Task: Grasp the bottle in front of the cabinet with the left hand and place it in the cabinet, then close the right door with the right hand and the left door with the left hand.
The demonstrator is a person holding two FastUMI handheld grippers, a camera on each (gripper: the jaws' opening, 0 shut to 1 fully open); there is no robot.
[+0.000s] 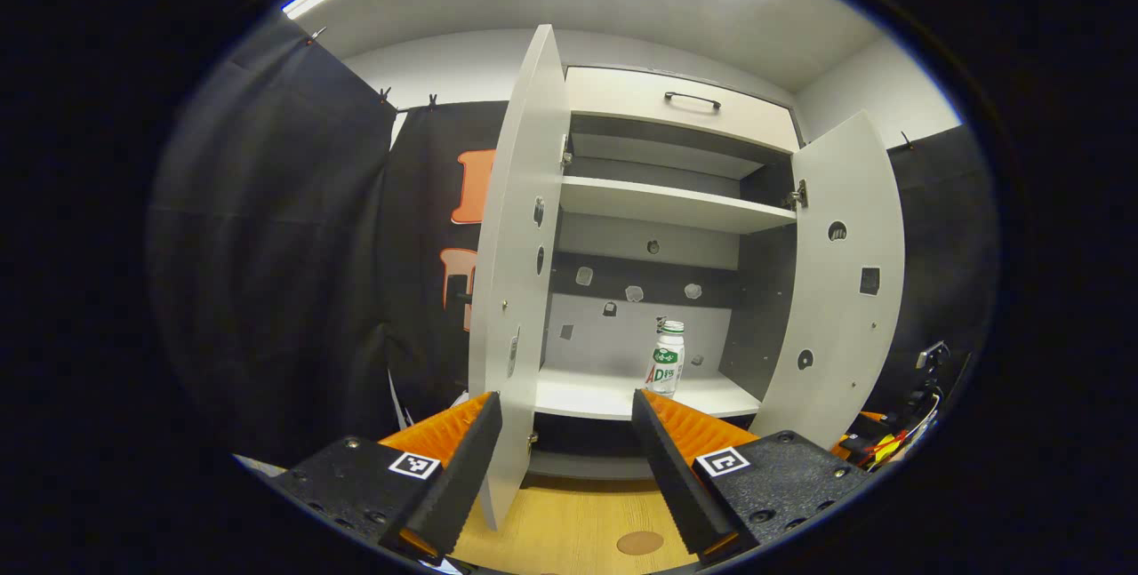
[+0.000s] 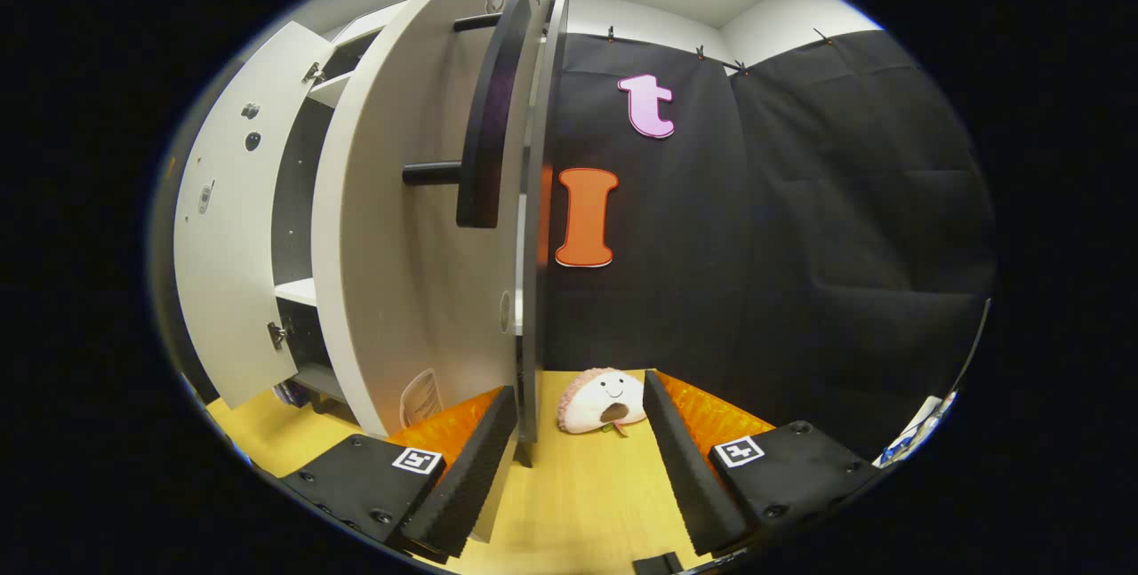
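**Doors could go sideways from here**

Since the bottle [image 1: 666, 358] already stands on the cabinet's [image 1: 680, 104] lower shelf, only the doors are left. The right gripper [image 2: 578, 446] is spread wide and empty, with the right door's [image 2: 418, 228] edge sitting between its fingers. My worry: an off-angle push could make a finger slip off that thin edge. The left gripper [image 1: 564, 459] is open and empty too, by the left door [image 1: 516, 291].

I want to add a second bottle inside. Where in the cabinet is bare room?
Lower shelf: bare from the left door to the bottle, which stands toward the right wall. Upper shelf: bare across its width. Nowhere crowded.
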